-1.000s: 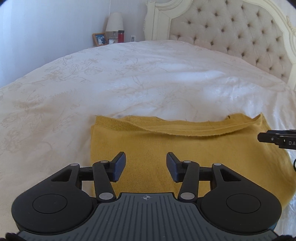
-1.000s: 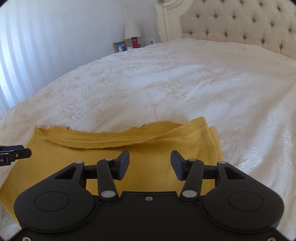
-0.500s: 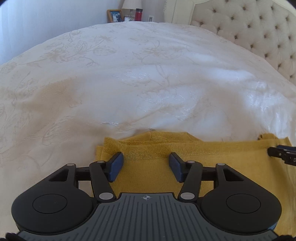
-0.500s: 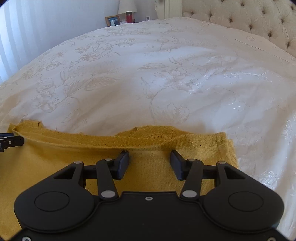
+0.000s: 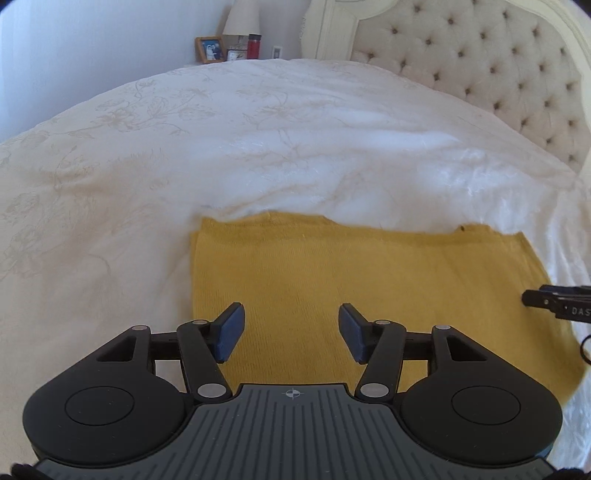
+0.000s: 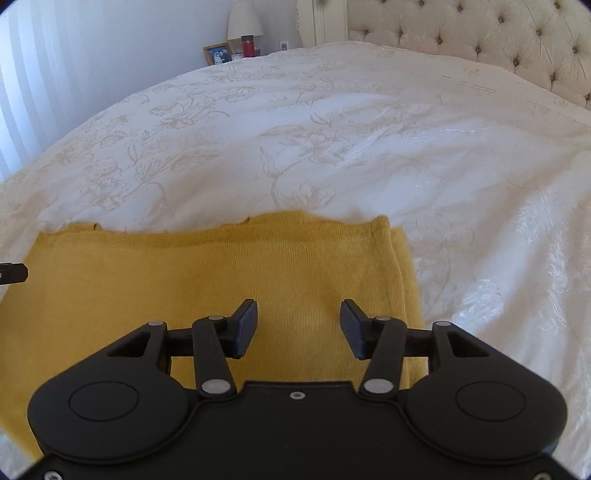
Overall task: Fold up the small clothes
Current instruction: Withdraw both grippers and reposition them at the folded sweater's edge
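Observation:
A mustard-yellow knit garment (image 5: pixel 351 273) lies folded flat on the white floral bedspread (image 5: pixel 258 147), its far edge straight and its layers stacked. My left gripper (image 5: pixel 291 314) hovers open over the garment's left half, nothing between its fingers. In the right wrist view the same garment (image 6: pixel 221 266) shows its doubled right edge. My right gripper (image 6: pixel 298 310) stands open above that right half, holding nothing. Each gripper's tip shows at the side of the other's view: the right gripper (image 5: pixel 554 308) and the left gripper (image 6: pixel 13 274).
A tufted cream headboard (image 5: pixel 498 74) runs along the far right. Beyond the bed's far corner stand a lamp (image 5: pixel 242 18), a framed photo (image 5: pixel 210 50) and a red bottle (image 5: pixel 254 46). White bedspread (image 6: pixel 369 129) stretches beyond the garment.
Both grippers went forward to the garment's far edge, then drew back. The loose, gaping top layer now lies flat against the far edge. The left jaws stand slightly wider.

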The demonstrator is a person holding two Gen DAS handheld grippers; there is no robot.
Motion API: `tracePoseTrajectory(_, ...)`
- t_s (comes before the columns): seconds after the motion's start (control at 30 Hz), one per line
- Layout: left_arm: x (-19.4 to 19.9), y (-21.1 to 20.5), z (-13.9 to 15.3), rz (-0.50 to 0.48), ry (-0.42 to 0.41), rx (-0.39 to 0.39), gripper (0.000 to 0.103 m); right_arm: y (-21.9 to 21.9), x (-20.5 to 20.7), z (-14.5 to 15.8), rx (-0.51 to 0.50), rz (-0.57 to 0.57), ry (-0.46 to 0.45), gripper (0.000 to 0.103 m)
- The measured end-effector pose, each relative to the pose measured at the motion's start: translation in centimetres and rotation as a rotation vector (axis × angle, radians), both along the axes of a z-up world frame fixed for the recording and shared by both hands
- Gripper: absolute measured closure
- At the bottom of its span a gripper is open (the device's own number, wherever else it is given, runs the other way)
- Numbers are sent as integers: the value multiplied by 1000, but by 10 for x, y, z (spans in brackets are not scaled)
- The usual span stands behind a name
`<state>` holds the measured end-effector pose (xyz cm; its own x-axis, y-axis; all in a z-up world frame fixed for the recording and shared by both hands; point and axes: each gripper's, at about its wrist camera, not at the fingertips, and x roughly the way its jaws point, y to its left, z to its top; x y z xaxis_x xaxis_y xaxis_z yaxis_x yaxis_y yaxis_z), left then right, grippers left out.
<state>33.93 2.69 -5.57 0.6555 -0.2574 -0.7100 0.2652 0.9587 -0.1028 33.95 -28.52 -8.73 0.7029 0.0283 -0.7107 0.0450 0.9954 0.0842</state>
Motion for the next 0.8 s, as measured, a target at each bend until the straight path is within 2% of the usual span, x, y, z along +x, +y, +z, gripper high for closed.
tracePoseTrajectory(0.13,-43,-4,-17,-33,-2,79,48,4,-39,-12,-56,30,20,45)
tracePoseTrajectory(0.2,-60,-1,-22,-34,-1,91,47,5,-56,-15,-74,38,21,43)
tracePoseTrajectory(0.33,-77,7,-26,-15,-1,81,45,5,-85,-18,-64,36,8,43)
tracePoseTrajectory(0.57,-75,12,-33,26,10,29,41,-5,-112,-18,18,7,-20,42)
tracePoseTrajectory(0.67,-76,7,-34,29,7,48,39,-11,-118,-16,64,-2,-30,38)
tracePoseTrajectory(0.77,-77,3,-35,35,3,64,37,-21,-123,-16,99,-40,-30,21)
tracePoseTrajectory(0.8,-78,2,-35,36,3,69,37,-25,-125,-17,117,-57,-24,21)
